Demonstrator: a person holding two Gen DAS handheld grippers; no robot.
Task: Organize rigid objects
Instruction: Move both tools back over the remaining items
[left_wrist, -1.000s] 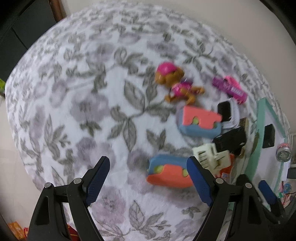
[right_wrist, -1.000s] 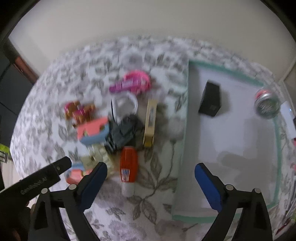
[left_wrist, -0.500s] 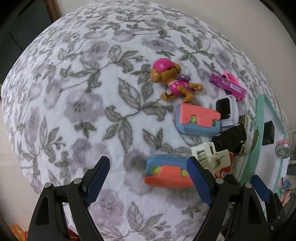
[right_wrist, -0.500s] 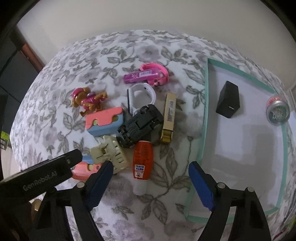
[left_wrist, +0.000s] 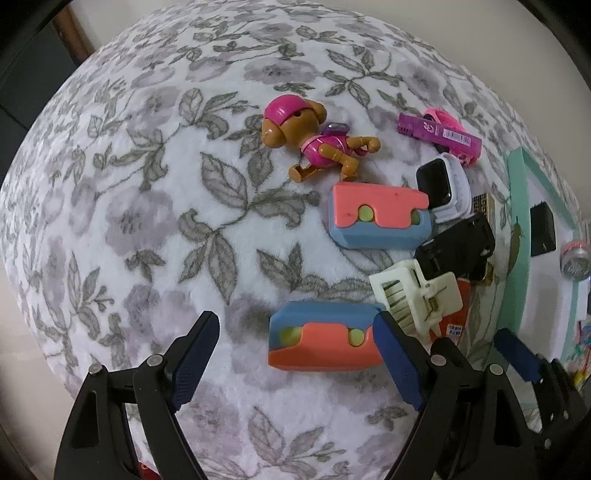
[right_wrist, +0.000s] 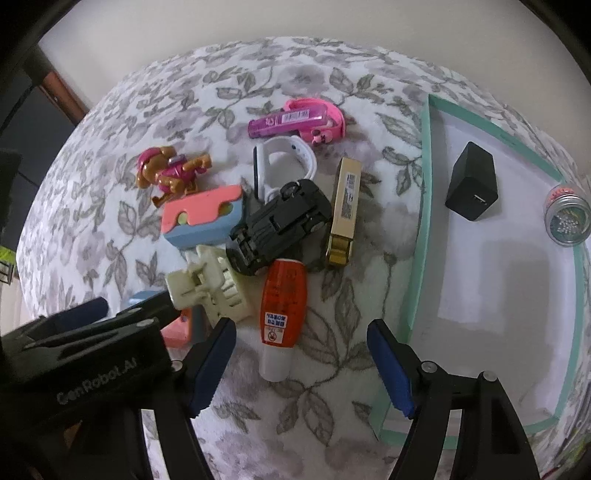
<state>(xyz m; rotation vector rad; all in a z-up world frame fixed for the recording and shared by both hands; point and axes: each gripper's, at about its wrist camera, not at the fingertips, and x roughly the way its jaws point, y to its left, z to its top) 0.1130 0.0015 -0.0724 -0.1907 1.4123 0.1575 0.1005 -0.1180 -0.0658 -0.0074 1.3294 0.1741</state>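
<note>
A pile of toys lies on a floral cloth. My left gripper (left_wrist: 295, 354) is open, its jaws either side of the near orange-and-blue block (left_wrist: 325, 339), not touching it. My right gripper (right_wrist: 301, 360) is open, just short of the orange bottle (right_wrist: 282, 306). Beyond are a cream hair clip (right_wrist: 207, 291), a black toy car (right_wrist: 280, 225), a second orange-and-blue block (right_wrist: 203, 218), a gold box (right_wrist: 343, 212), a white watch (right_wrist: 284, 162), a pink case (right_wrist: 295, 120) and a toy dog (right_wrist: 170, 173). The green-edged tray (right_wrist: 421, 236) holds a black cube (right_wrist: 472, 181) and a tin (right_wrist: 567, 216).
The tray lies at the right, its near corner (right_wrist: 384, 424) close to my right finger. The left gripper's body (right_wrist: 85, 362) fills the lower left of the right wrist view. A dark doorway (left_wrist: 29, 66) stands beyond the cloth's far left edge.
Both grippers have moved forward toward the pile. The near block now lies between the left jaws, and the orange bottle is closer to the right jaws. No object has moved.
</note>
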